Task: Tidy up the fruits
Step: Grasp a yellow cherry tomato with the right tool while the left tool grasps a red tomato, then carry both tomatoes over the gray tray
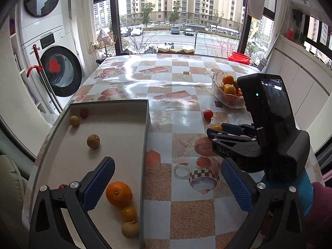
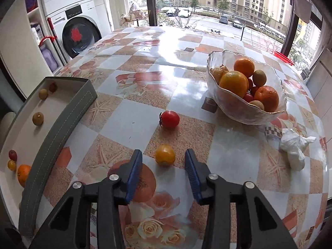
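Observation:
A grey tray (image 1: 145,137) (image 2: 60,122) at the table's left holds an orange (image 1: 119,194), a small orange tomato (image 1: 128,213), a brownish fruit (image 1: 130,229), another brown one (image 1: 93,141) and several more at its far end. My left gripper (image 1: 166,184) is open and empty over the tray's right wall. My right gripper (image 2: 164,164) is open, its jaws on either side of a yellow tomato (image 2: 165,154) (image 1: 217,127), not touching it. A red tomato (image 2: 169,119) (image 1: 208,114) lies beyond. A glass bowl (image 2: 238,112) (image 1: 230,101) holds oranges and small fruits.
A crumpled white tissue (image 2: 293,150) lies on the table at the right, near the bowl. A washing machine (image 1: 56,66) and a red-handled mop (image 1: 39,70) stand left of the table. A red basin (image 1: 238,57) sits beyond the table's far edge.

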Available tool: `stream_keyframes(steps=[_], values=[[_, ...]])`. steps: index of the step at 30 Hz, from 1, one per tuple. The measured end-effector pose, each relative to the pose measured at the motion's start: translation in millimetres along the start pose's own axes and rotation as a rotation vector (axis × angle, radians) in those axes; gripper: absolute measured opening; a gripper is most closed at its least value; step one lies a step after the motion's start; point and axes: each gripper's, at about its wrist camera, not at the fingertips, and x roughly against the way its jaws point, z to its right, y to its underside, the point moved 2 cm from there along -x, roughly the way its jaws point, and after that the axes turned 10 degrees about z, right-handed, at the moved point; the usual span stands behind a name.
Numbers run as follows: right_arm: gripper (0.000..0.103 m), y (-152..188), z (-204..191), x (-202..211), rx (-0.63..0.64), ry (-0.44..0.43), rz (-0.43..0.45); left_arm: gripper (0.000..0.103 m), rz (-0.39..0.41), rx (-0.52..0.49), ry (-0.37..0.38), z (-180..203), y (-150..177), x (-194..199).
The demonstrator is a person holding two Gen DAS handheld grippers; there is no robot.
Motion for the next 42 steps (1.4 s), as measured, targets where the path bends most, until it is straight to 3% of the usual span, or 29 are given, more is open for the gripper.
stream_keyframes(steps=[8,19,21,22,24,25,26,27,29,32,38,42], values=[[0.018,27.7,57.5,35.3,-0.181,-0.046,-0.003,0.103,-0.055,-0.008,0.044,38.1,-23.1,-66.0],[0.018,68.8,83.5,77.8,-0.241,-0.044,0.012,0.103,-0.105,-0.026,0.004,79.4,-30.5,-151.4],[0.018,71.4,84.8,81.4,-0.238,-0.041,0.013,0.094,-0.106,-0.034,-0.009,81.5,-28.5,-158.4],[0.019,71.7,85.4,82.7,-0.238,-0.042,0.013,0.083,-0.124,-0.037,-0.009,82.0,-26.6,-162.4],[0.019,71.9,85.2,83.7,-0.234,-0.043,0.012,0.078,-0.109,-0.002,0.000,78.4,-27.0,-161.7],[0.019,72.1,84.9,84.0,-0.231,-0.040,0.012,0.071,-0.100,-0.004,-0.001,78.7,-27.4,-160.9],[0.019,72.4,84.5,84.6,-0.227,-0.036,0.012,0.053,-0.088,-0.006,0.009,79.4,-28.0,-159.2],[0.019,74.3,84.3,85.3,-0.225,-0.036,0.011,0.046,-0.084,-0.012,0.015,80.9,-28.7,-158.5],[0.019,75.9,83.0,87.0,-0.224,-0.036,0.008,0.023,-0.093,-0.013,0.037,80.9,-28.7,-155.0],[0.019,78.0,80.3,90.7,-0.222,-0.038,0.005,0.023,-0.104,0.028,0.092,75.4,-24.8,-140.0],[0.019,84.2,69.7,102.2,-0.229,-0.053,0.003,0.023,-0.051,0.062,0.148,57.6,-12.2,-77.6],[0.019,91.6,58.8,109.2,-0.244,-0.065,-0.002,0.023,-0.026,0.099,0.154,38.5,1.4,-37.4]])
